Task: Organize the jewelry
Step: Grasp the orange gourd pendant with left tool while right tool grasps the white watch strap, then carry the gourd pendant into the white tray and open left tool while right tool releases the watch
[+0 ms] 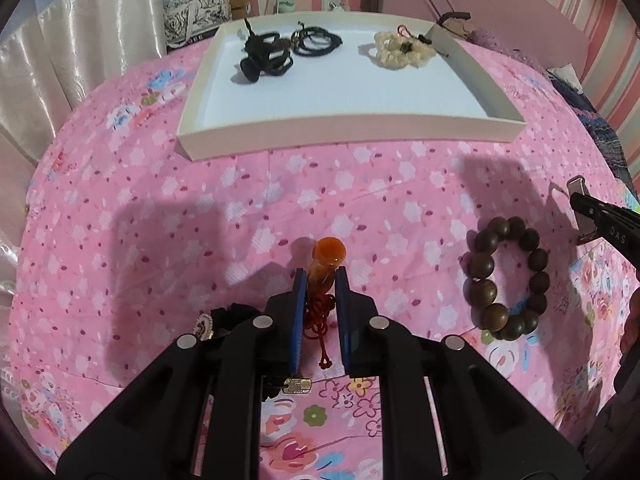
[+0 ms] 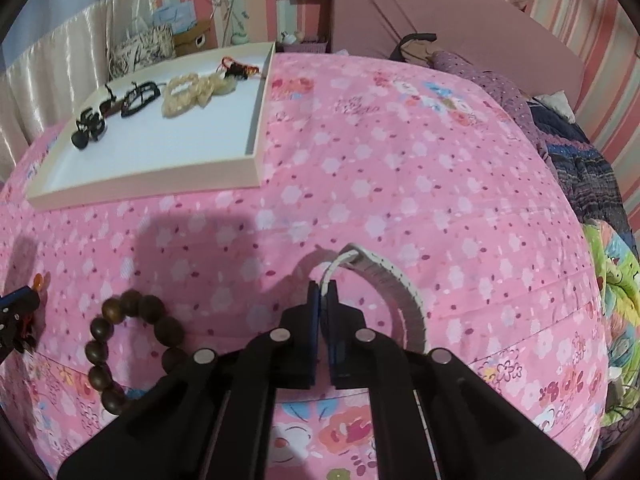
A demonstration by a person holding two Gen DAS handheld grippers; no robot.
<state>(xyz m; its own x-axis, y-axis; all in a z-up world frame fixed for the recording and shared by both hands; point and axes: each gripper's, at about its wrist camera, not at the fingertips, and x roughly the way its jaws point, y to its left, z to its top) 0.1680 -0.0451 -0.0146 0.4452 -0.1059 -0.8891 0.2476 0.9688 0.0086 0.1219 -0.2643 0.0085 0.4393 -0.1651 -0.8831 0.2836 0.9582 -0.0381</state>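
Fingers of the left gripper (image 1: 321, 276) clamp an orange pendant (image 1: 327, 264) on the pink bedspread (image 1: 360, 200). Right gripper (image 2: 323, 290) pinches a white strap (image 2: 400, 292); the white tray (image 1: 348, 136) lies beyond, toward the bed's far edge.

The left gripper (image 1: 321, 276) is a matte black plastic frame that widens toward the camera into broad slotted arms with long narrow cut-outs. Behind the jaws sit four round silver pivot pins, two on each side, the inner pair nearer the jaws and the outer pair farther back. The insides of its two fingers (image 1: 299, 312) carry blue ribbed pads with fine grooves. The right gripper (image 2: 323, 296) has the same build: black frame, four silver pins behind the jaws, dark blue pads on the fingers (image 2: 314, 320). Seen from the left wrist camera, its black side bears small white letters and a silvery metal plate beside the jaws.
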